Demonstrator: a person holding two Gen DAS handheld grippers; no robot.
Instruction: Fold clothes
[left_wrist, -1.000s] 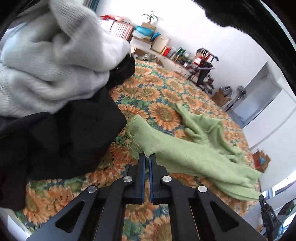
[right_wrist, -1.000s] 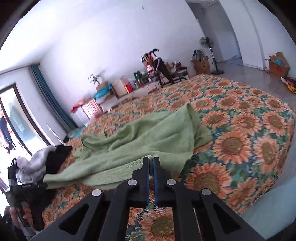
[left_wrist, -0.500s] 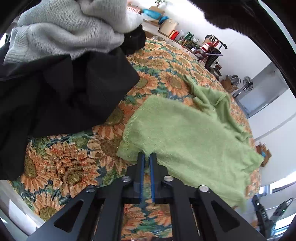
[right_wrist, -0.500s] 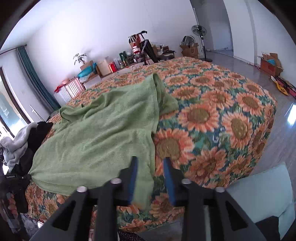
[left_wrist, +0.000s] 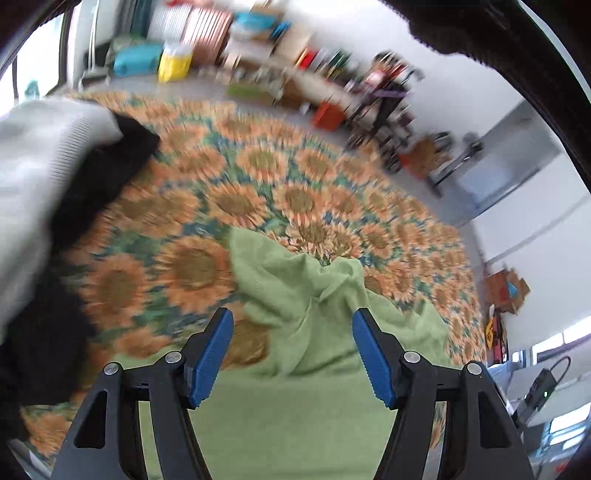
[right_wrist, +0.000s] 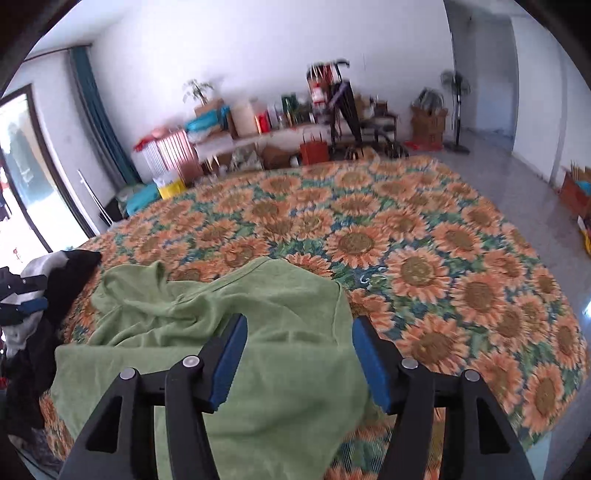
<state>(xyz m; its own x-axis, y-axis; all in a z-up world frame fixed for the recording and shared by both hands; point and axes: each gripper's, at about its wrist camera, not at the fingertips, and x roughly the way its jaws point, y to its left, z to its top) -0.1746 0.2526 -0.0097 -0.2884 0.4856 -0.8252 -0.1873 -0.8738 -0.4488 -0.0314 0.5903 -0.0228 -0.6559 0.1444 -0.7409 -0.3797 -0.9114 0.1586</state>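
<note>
Blue-padded, the left claw (left_wrist: 291, 350) and right claw (right_wrist: 297, 352) both gape wide and hold nothing. Under each lies the green knitted garment (right_wrist: 236, 332), spread on the sunflower-print bed (right_wrist: 443, 258), its crumpled far part bunched toward the left. Both claws hover about equally near. Its near edge is cut off; the left view is blurred.
</note>
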